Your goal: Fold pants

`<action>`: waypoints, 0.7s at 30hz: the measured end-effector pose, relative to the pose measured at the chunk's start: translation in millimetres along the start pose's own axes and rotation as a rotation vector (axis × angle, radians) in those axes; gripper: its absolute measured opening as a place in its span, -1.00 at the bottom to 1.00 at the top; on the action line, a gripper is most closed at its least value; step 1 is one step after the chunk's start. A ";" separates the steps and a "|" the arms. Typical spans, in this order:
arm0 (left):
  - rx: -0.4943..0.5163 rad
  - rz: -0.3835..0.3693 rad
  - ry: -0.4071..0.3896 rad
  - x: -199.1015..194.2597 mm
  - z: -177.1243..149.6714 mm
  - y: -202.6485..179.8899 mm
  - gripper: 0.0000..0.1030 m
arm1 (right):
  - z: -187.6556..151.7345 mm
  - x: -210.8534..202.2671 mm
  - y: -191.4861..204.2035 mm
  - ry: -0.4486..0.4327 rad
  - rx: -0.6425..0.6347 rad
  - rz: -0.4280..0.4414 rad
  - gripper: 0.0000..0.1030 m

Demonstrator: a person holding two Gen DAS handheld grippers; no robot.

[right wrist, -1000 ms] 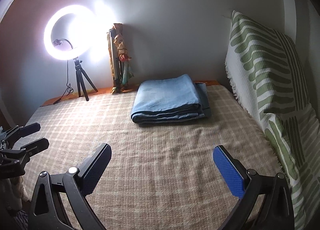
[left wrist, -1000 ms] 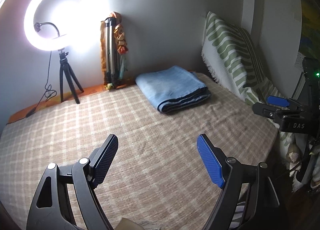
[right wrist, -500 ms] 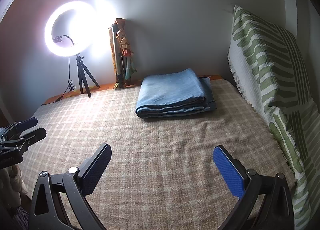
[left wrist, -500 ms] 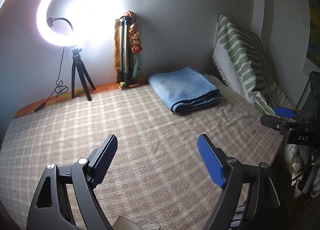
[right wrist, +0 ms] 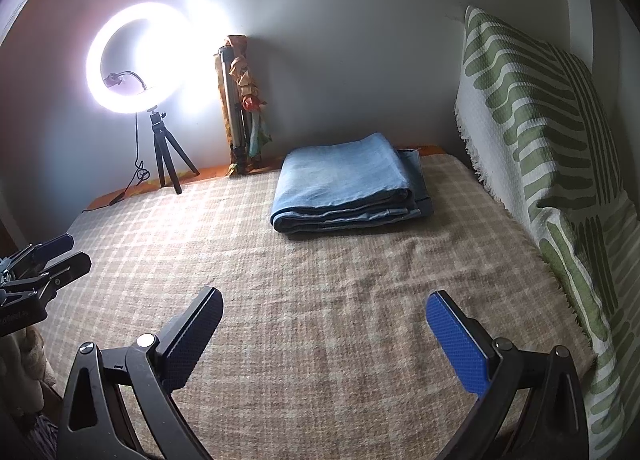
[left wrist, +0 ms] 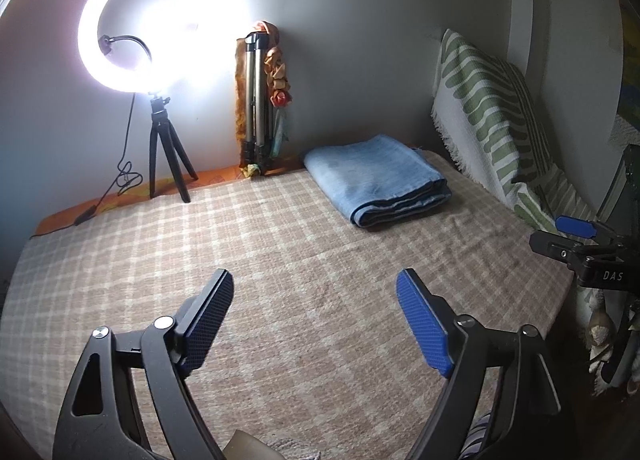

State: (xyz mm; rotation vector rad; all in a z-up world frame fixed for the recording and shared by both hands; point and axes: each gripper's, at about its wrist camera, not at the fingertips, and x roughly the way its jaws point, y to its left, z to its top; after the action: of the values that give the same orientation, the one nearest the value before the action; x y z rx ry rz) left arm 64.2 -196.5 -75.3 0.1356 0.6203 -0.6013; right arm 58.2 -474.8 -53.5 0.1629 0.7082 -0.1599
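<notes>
Blanket [right wrist: 320,320] bare; folded pants [right wrist: 344,183] block far end.

The left tool [left wrist: 316,320] has just been opening wider (nothing between its jaws).

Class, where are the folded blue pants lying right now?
In both wrist views, the folded blue pants lie at the bed's far end by the wall, between the folded tripod and the green-striped pillow.

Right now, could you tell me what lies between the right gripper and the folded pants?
Only bare checked bedcover: the right wrist view shows nothing else between the open right gripper and the folded pants.
</notes>
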 end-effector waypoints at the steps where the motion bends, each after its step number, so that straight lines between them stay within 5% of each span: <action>1: 0.000 0.004 0.000 0.8 0.5 -0.4 0.87 | -0.7 0.4 0.3 0.002 -0.001 0.000 1.00; 21: -0.002 0.028 -0.023 3.0 -1.7 2.7 0.99 | -3.2 8.7 6.5 0.024 -0.008 0.015 1.00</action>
State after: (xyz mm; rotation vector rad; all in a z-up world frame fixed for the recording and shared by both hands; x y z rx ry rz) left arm 66.8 -195.2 -78.5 0.1345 0.5957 -0.5745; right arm 64.0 -468.5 -61.0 0.1628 0.7315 -0.1409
